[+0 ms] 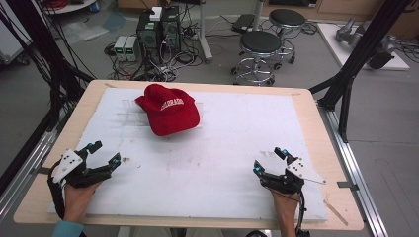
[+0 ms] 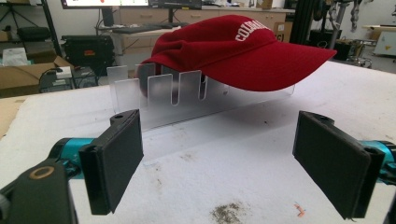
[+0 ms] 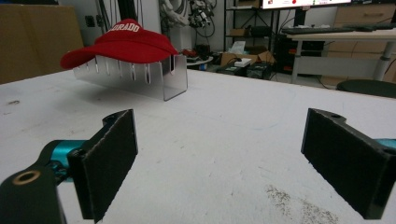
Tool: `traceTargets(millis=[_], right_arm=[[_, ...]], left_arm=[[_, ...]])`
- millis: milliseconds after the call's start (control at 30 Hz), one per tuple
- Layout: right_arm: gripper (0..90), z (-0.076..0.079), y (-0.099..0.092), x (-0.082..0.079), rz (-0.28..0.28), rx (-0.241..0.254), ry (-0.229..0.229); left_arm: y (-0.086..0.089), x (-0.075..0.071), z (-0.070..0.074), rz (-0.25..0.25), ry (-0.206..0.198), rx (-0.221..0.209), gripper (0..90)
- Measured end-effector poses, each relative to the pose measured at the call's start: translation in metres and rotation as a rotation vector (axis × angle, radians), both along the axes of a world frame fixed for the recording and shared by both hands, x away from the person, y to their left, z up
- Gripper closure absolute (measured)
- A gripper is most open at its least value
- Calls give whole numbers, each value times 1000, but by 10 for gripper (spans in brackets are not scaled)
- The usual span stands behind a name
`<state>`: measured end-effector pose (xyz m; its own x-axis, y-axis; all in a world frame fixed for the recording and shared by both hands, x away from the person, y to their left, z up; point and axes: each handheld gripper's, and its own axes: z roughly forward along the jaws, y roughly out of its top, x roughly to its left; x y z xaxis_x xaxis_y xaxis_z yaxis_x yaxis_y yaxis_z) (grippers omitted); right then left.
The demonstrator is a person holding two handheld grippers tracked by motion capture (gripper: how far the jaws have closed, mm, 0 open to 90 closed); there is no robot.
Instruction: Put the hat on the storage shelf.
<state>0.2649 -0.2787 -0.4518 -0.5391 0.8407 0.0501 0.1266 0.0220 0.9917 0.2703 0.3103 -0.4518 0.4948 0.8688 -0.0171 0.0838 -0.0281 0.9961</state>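
I see the red baseball cap (image 1: 169,109) sitting on top of a clear slotted acrylic rack (image 2: 163,95), toward the far side of the white foam mat (image 1: 217,148). My left gripper (image 1: 104,154) rests on the mat near-left of the cap, jaws spread wide, nothing between the 2 pads. My right gripper (image 1: 269,159) rests near-right of the cap, well apart from it, jaws also wide and empty. Both point toward the cap.
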Motion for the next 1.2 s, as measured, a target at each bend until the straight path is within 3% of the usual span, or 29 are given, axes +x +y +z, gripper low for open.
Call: traceTargets(millis=[367, 700, 767, 933, 1200], right_arm=[[97, 0, 0, -1, 0, 2, -7], [97, 0, 0, 0, 0, -5, -12], [97, 0, 0, 0, 1, -5, -12], [97, 0, 0, -1, -1, -2, -8], [97, 0, 1, 0, 2, -13, -10]], left_arm=[[0, 0, 0, 0, 1, -1, 168], [4, 4, 1, 0, 39, -36, 165], [4, 6, 3, 0, 63, -3, 165], [5, 14, 13, -36, 69, 11, 167], [0, 44, 41, -100, 113, 76, 167]])
